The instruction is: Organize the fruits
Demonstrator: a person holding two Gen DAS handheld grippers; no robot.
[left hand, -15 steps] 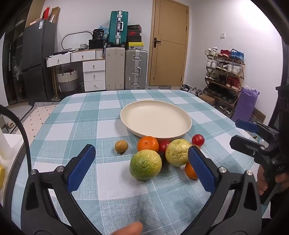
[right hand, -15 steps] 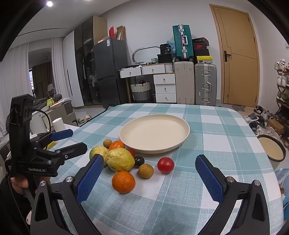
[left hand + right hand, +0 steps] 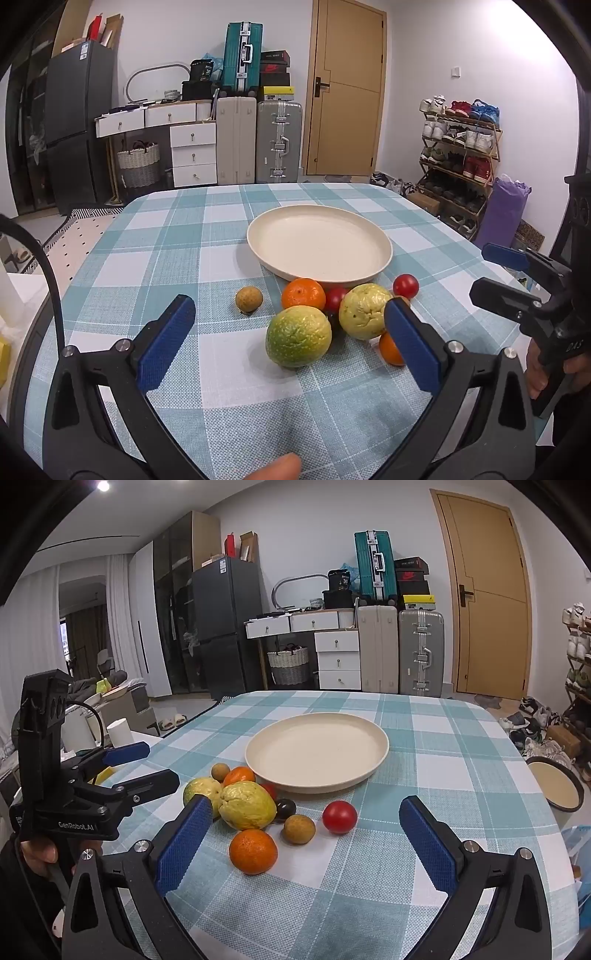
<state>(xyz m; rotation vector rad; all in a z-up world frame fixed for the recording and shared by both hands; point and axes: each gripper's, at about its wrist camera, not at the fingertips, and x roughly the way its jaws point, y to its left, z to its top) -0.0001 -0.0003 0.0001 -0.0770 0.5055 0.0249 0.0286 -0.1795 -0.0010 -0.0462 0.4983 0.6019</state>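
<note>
A cream plate [image 3: 380, 254] [image 3: 376, 755] sits empty on the checked table. In front of it lies a cluster of fruit: a green-yellow guava [image 3: 298, 336] [image 3: 197, 790], a yellow guava [image 3: 364, 315] [image 3: 246, 805], two oranges [image 3: 303, 293] [image 3: 253, 851], red tomatoes [image 3: 405, 285] [image 3: 340, 816], a dark plum [image 3: 285, 809] and small brown fruits [image 3: 249, 299] [image 3: 299, 829]. My left gripper [image 3: 291, 343] is open, low over the table just short of the green-yellow guava. My right gripper [image 3: 306, 845] is open, near the closest orange.
The table's near edge and a white side surface [image 3: 14, 295] lie to the left. A second cream dish [image 3: 557, 786] sits off the table's right side. Suitcases [image 3: 258, 140], drawers, a fridge and a shoe rack [image 3: 461, 158] stand in the background.
Both grippers have barely moved; the fruit and plate are unchanged.
</note>
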